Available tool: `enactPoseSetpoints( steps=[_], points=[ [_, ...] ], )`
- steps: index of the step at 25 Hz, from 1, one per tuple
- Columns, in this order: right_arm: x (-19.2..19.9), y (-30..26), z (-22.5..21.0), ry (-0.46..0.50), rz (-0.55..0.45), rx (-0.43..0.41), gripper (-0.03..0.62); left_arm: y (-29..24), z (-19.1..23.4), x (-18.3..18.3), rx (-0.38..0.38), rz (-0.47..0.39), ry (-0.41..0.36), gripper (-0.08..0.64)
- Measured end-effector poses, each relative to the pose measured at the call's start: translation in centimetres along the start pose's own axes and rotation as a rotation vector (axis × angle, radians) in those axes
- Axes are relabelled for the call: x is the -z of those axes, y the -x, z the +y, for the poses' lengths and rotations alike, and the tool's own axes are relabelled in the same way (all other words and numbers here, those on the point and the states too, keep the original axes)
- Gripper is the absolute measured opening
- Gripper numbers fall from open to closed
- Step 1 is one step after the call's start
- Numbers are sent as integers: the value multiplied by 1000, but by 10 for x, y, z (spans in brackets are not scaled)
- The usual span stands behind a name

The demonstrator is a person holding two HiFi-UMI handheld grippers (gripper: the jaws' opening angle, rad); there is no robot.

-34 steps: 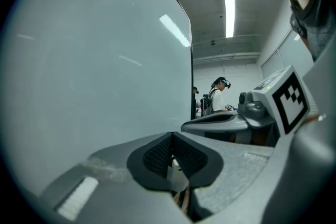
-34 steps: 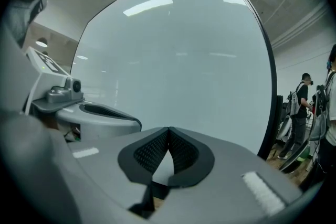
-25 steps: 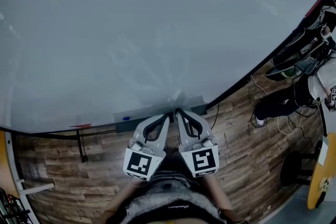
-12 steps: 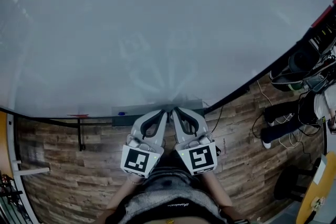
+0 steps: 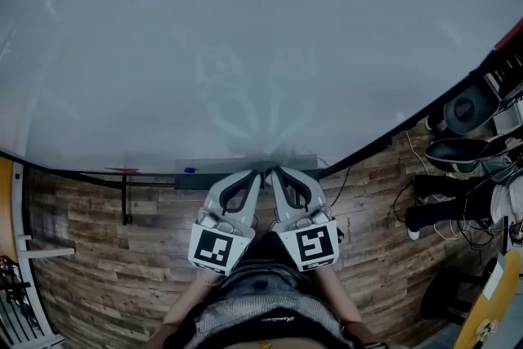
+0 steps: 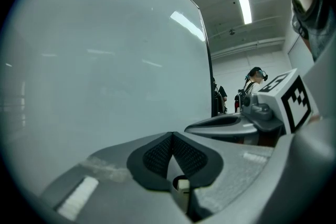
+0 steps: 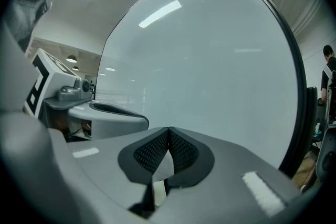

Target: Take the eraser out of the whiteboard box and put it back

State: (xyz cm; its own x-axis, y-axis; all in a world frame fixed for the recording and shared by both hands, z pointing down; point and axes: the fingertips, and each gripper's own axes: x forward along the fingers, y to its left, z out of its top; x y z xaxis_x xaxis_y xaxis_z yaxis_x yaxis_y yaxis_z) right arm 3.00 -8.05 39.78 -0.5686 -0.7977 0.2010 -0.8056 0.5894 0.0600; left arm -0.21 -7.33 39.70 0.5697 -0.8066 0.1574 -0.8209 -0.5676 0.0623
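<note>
In the head view a grey box point(image 5: 237, 164) sits on the ledge at the whiteboard's point(image 5: 245, 37) lower edge. I see no eraser in any view. My left gripper point(image 5: 258, 174) and right gripper point(image 5: 274, 172) are side by side, tips just in front of the box, both shut with nothing between the pads. In the left gripper view the left gripper point(image 6: 171, 135) has its ribbed pads pressed together facing the whiteboard point(image 6: 105, 71), with the right gripper point(image 6: 236, 124) beside it. In the right gripper view the right gripper point(image 7: 168, 130) shows the same.
A blue marker point(image 5: 189, 170) and a red marker point(image 5: 122, 171) lie on the ledge left of the box. A black stand bar point(image 5: 125, 200) hangs below. On the wooden floor point(image 5: 98, 257) at the right are cables, a person's legs point(image 5: 433, 200) and chairs point(image 5: 474, 106).
Both grippers stay shut and close together by the box. The head view has swung a little, so the board's edge and the things at the right have shifted.
</note>
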Motion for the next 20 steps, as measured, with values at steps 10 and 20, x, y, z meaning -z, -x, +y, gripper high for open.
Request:
enactPoseSetpoints(
  steps=[10, 20],
  points=[
    [25, -3, 0, 9, 50, -17, 2, 1, -2, 13, -15, 20, 30, 2],
    [52, -4, 3, 36, 139, -32, 2, 6, -3, 25, -26, 41, 48, 0]
  ],
)
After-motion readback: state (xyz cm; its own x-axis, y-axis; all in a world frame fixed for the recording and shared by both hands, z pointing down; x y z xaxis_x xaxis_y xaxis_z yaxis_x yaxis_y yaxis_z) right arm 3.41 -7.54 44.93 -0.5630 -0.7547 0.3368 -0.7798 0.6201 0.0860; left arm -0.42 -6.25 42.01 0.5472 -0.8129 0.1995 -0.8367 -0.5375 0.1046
